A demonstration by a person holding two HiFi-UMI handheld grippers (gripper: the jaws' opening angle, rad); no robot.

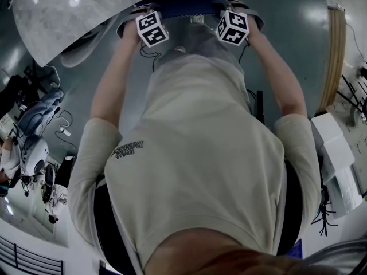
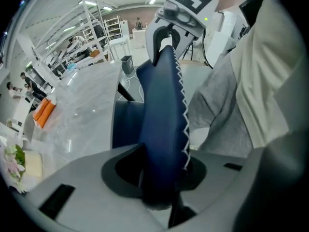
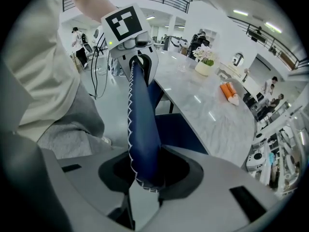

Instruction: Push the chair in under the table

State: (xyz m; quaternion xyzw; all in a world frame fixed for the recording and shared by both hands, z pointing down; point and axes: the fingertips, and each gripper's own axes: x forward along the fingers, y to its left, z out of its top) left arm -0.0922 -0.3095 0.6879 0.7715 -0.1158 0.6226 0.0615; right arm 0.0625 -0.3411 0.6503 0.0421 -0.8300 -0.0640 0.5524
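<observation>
The left gripper (image 2: pixel 161 190) and the right gripper (image 3: pixel 144 180) each pinched the top edge of the blue chair backrest (image 2: pixel 164 120), left and right, near the marble table (image 3: pixel 212 108).

Chair backrest (image 2: pixel 164 120) standing between person (image 1: pixel 195 153) and table (image 3: pixel 207 105). Its top edge sitting between jaws of left gripper (image 2: pixel 161 178) at left end, right gripper (image 3: pixel 145 173) at right end. Chair seat (image 3: pixel 176 129) reaching under table edge. Flower pot (image 3: pixel 203 66) standing on table.
</observation>
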